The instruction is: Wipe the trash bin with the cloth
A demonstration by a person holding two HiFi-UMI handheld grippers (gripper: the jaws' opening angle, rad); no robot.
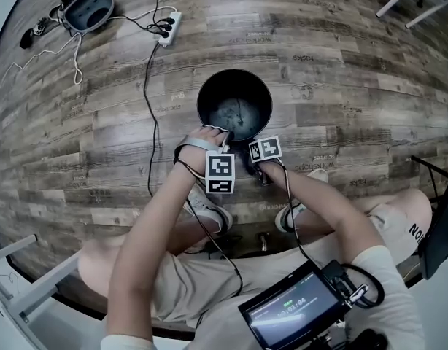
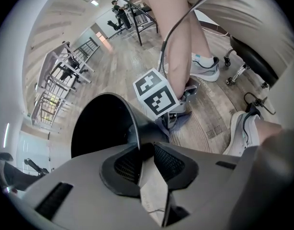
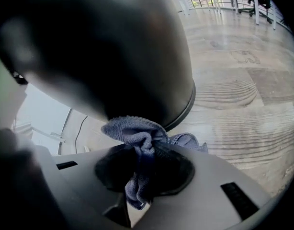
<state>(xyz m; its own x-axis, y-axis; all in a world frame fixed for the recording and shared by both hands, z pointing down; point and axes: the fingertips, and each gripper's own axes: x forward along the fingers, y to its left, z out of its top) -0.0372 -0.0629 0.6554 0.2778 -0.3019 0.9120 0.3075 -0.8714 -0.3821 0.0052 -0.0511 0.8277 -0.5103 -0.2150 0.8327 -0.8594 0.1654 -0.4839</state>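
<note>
In the head view, a black trash bin (image 1: 234, 108) stands open on the wood floor (image 1: 355, 71). The left gripper (image 1: 221, 138) is at the near edge of the bin. The right gripper (image 1: 257, 159) is just beside it, low against the outside of the bin. A white power strip (image 1: 168, 28) lies far off on the floor.

In the left gripper view, the left gripper (image 2: 144, 150) has its jaws closed on the rim of the bin (image 2: 99, 123), one jaw inside and one outside. A white shoe (image 2: 204, 66) is on the floor behind.

In the right gripper view, the right gripper (image 3: 144, 157) squeezes a blue-grey cloth (image 3: 137, 133) tight between its jaws. The cloth is bunched up and touches the outside wall of the bin (image 3: 104, 47), low down near the floor.
</note>
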